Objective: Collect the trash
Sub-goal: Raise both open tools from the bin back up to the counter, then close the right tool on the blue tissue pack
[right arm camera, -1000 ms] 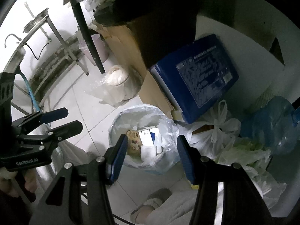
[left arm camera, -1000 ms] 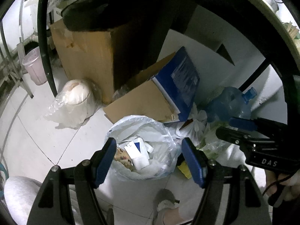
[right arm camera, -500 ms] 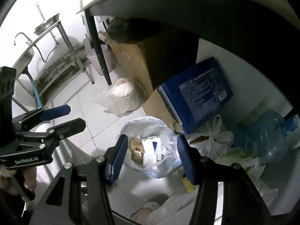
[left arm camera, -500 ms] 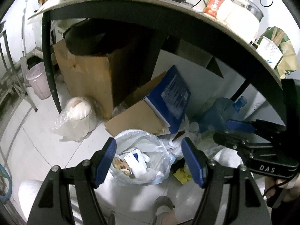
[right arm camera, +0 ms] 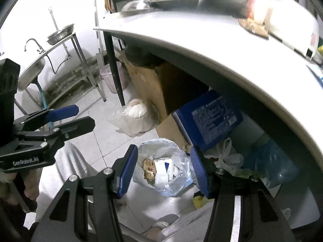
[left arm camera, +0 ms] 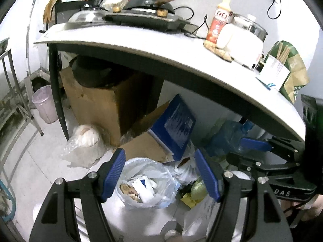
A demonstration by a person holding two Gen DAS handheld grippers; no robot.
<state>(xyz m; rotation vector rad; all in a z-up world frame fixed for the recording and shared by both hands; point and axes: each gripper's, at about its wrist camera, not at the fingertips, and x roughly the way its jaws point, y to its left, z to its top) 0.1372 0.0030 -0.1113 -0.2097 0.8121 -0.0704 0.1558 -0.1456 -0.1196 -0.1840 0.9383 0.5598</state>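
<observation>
Compared with a second ago, both of my cameras now sit higher: the tabletop (left arm camera: 181,60) with its wok, sauce bottle (left arm camera: 219,20) and rice cooker (left arm camera: 242,38) has come into view, where earlier I saw only its underside and the clutter below. The trash bag (left arm camera: 149,183) looks smaller and lower in both views than before.

The trash bag stands on the tiled floor (left arm camera: 40,161) in front of the tabletop, mouth open and facing up toward me, with cartons and wrappers showing inside. It is a squat, rounded bundle, so I see no clear long axis. Behind it lean a flattened cardboard sheet and a blue box (left arm camera: 175,125); a blue water jug (left arm camera: 228,135) lies to its right.

In the left wrist view the bag shows between the fingers of the left gripper (left arm camera: 163,173), well below them, touching neither. In the right wrist view it likewise sits framed between the fingers of the right gripper (right arm camera: 164,168), apart from both.

The left fingers stand wide and hold nothing; the right fingers stand somewhat narrower, also holding nothing. Each gripper appears at the edge of the other's view.
</observation>
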